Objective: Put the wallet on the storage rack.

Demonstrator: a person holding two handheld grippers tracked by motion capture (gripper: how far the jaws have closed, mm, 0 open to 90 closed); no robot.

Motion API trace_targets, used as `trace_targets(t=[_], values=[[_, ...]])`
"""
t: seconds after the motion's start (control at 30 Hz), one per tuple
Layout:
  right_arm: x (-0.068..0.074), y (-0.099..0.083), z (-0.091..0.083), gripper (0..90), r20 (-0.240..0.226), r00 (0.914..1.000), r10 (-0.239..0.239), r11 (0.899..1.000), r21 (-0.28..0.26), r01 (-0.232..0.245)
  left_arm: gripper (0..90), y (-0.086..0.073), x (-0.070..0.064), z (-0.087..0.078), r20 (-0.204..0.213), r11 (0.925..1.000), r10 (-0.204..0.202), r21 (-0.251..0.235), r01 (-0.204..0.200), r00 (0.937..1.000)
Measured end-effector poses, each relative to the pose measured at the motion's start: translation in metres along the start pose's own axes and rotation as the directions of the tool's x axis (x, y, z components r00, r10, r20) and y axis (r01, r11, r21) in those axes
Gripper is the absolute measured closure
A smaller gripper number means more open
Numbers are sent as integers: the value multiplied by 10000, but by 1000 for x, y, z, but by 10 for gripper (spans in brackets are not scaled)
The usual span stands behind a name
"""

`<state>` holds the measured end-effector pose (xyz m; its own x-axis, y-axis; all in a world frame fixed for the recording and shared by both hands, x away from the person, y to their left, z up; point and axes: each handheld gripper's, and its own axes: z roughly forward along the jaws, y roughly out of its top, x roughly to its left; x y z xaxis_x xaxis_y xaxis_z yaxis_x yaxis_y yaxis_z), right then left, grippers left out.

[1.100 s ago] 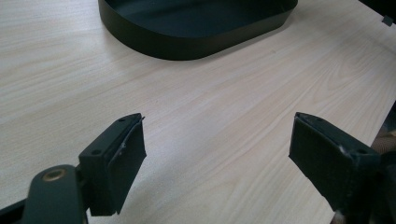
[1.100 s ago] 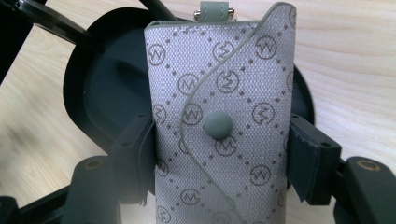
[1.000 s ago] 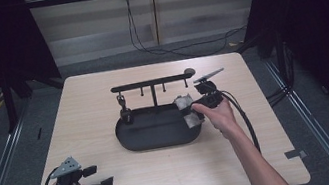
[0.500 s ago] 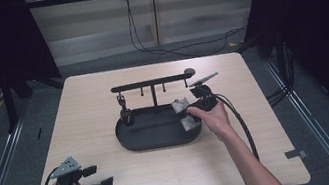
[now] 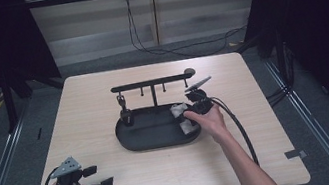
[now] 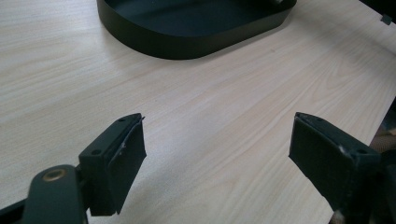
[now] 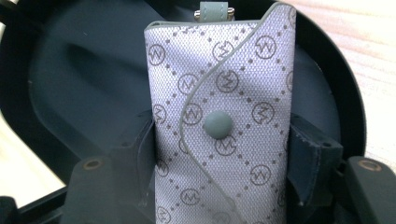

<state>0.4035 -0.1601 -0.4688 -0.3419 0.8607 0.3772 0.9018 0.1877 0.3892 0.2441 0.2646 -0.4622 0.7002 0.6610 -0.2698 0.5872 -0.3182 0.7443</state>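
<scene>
A grey patterned key pouch (image 7: 224,126) with a snap button sits between the jaws of my right gripper (image 7: 219,154), which is shut on its two sides. In the high view the pouch (image 5: 179,112) is over the right end of the black oval tray (image 5: 155,137), held by the right gripper (image 5: 192,116). My left gripper (image 5: 96,177) rests at the table's near left corner, open, with bare wood between its pads (image 6: 123,156).
A black rack with a horizontal bar (image 5: 150,82) and small hooks stands behind the tray, with a dark item (image 5: 125,113) hanging at its left. A cable (image 5: 239,128) trails from the right gripper. The tray's near rim (image 6: 187,44) lies ahead of the left gripper.
My right gripper has moved down and left with the pouch, from beside the rack's right end to over the tray's right end. The left gripper has stayed put.
</scene>
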Motion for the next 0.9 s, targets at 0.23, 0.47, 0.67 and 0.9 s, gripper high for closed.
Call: trace_targets(t=[0.23, 0.47, 0.67, 0.9], values=[[-1, -1, 5, 326, 88, 10000, -40, 10000, 20, 40, 182, 0, 0, 2, 53, 10000, 34, 39, -34, 10000], [1, -2, 11, 306, 198, 9995, -241, 9997, 39, 240, 181, 0, 0, 1, 43, 10000, 3, 1, -3, 10000], [2, -3, 12, 292, 288, 9982, -529, 9986, -38, 531, 181, 0, 0, 1, 33, 10000, 5, -7, -5, 10000], [2, -4, 11, 285, 321, 9984, -469, 9984, -309, 479, 181, 0, 0, 0, 24, 10000, 15, -4, -15, 10000]])
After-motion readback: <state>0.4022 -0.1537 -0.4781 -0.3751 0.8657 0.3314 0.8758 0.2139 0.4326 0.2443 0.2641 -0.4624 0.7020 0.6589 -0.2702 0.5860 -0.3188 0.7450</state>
